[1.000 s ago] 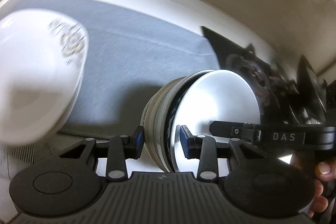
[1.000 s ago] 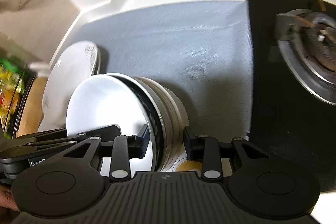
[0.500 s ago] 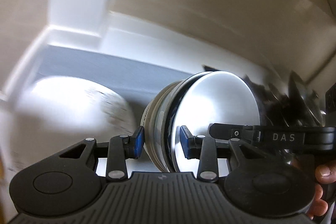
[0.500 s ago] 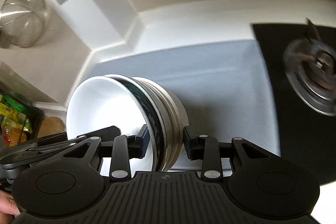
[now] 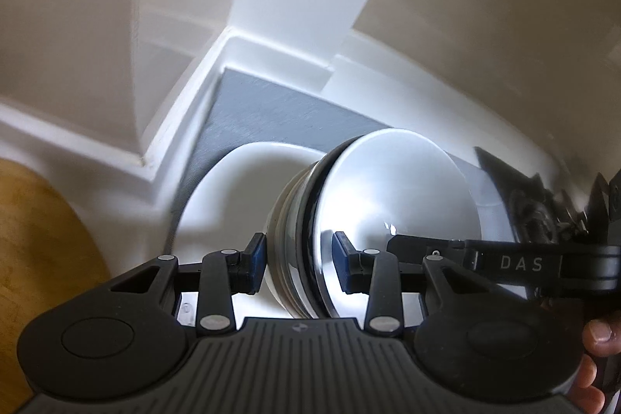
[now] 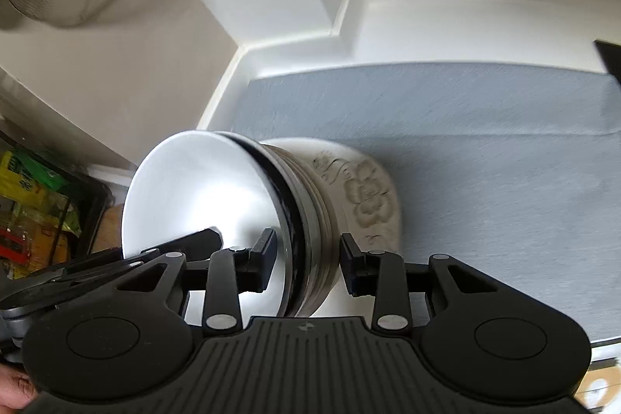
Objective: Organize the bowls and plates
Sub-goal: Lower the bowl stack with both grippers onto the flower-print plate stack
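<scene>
Left wrist view: the left gripper [image 5: 297, 260] is partly closed over the rims of the stack of bowls [image 5: 372, 220], one finger inside and one outside, sharing the load. The stack hangs above the plate [image 5: 229, 204] on the grey mat [image 5: 271, 111].

Right wrist view: the right gripper [image 6: 308, 264] pinches the opposite rim likewise, probably to keep the stack level.

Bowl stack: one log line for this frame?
bowl stack | held on both rims: left gripper, right gripper | over flowered plate | gray mat
</scene>
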### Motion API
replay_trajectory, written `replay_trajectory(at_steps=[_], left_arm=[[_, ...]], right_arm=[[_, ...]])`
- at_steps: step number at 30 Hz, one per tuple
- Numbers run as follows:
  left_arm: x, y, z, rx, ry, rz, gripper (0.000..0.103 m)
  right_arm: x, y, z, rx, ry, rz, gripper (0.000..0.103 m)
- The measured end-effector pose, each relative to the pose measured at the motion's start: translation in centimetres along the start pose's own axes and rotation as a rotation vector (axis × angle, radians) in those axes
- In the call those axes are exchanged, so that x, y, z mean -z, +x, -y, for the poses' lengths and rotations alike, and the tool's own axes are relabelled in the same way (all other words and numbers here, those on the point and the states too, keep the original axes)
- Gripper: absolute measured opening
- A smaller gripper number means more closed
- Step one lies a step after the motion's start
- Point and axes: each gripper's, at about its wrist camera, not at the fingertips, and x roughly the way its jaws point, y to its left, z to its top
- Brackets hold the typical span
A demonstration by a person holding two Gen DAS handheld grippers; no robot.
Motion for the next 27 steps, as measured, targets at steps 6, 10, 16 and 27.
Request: replay_trajectory(at_steps=[6, 10, 16, 27], left_arm=[[0.2, 1.1, -1.4, 0.0, -0.039, -0.023, 0.04], [0.2, 1.3, -1.6, -0.001, -0.047, -0.03, 0.04], [0.1, 2.2, -1.5, -0.004, -0.047, -0.045, 0.04], [0.5, 2.5, -1.7, -0.002, -0.035, -0.041, 0.039]], right_arm=[[-0.4, 1.9, -1.1, 0.022, -0.008, -0.053, 0.036], [-0.3, 2.3, -1.2, 0.027, -0.007, -0.067, 0.037], [-0.1, 2.9, -1.3, 0.036, 0.004, -0.08, 0.037], [0.4, 3.3, -1.1, 0.029, 0.034, -0.083, 0.037]])
